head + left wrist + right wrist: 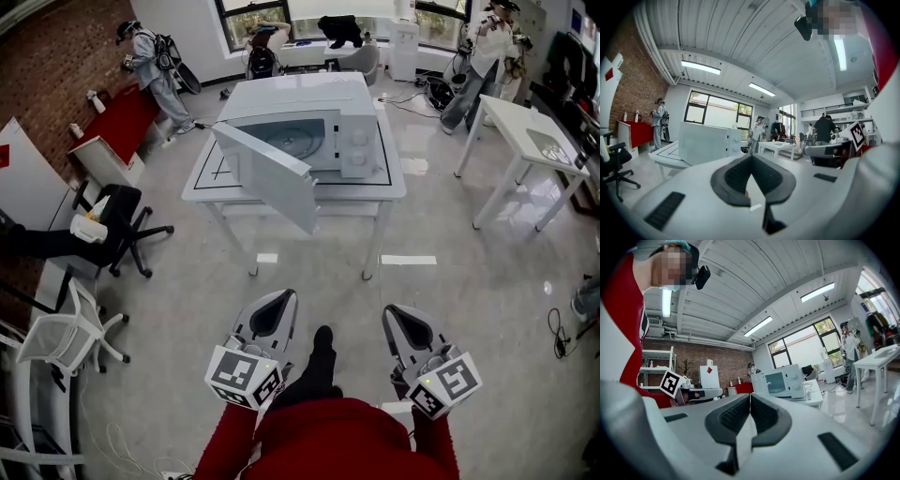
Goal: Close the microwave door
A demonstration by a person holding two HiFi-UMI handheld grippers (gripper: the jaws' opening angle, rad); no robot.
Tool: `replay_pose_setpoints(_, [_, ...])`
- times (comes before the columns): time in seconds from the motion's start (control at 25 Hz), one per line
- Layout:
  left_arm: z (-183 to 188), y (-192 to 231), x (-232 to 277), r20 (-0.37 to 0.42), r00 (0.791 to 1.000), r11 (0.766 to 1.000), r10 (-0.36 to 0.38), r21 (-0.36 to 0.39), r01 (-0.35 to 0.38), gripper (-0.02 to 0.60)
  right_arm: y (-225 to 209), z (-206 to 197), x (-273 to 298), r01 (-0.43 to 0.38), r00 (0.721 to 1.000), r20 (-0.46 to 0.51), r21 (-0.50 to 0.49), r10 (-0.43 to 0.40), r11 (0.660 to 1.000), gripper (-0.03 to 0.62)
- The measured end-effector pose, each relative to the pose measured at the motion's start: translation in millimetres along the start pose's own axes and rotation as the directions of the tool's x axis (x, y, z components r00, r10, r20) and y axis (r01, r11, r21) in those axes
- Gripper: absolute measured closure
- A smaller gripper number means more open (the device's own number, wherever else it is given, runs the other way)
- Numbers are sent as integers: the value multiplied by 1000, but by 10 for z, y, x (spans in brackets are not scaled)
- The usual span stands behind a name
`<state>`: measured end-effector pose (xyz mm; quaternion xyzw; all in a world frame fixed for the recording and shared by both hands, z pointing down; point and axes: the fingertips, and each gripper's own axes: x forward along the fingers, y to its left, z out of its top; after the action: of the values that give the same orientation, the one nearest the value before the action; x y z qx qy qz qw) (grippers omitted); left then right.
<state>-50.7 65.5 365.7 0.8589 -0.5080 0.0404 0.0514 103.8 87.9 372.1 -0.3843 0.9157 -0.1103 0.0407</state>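
A white microwave (309, 122) stands on a white table (394, 183) ahead of me, its door (267, 175) swung open toward the front left. In the left gripper view the microwave (705, 143) shows from the side; in the right gripper view the microwave (780, 380) shows its window and knobs. My left gripper (279, 302) and right gripper (396, 316) hang low near my body, well short of the table. Both are shut with nothing between the jaws: the left gripper (751, 158) and the right gripper (750, 397) each show their pads meeting.
A black office chair (117, 220) and a white chair (66, 328) stand at the left. A second white table (525, 131) is at the right. Several people stand at the far side of the room. A cable (562, 337) lies on the floor at right.
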Motion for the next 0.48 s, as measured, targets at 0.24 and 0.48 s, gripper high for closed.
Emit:
replay_pose_setpoints(0.24, [28,197,315,3,1000,1000,-5,-3,5,571,-198,38,248,7,1000,-18,-15,-8,1000,579])
replay_pose_setpoints(0.48, [-35,481,633,-9,1000,1000,-2,-17,2,571,-446,161,591,29,999,27,-34,-28,999,579])
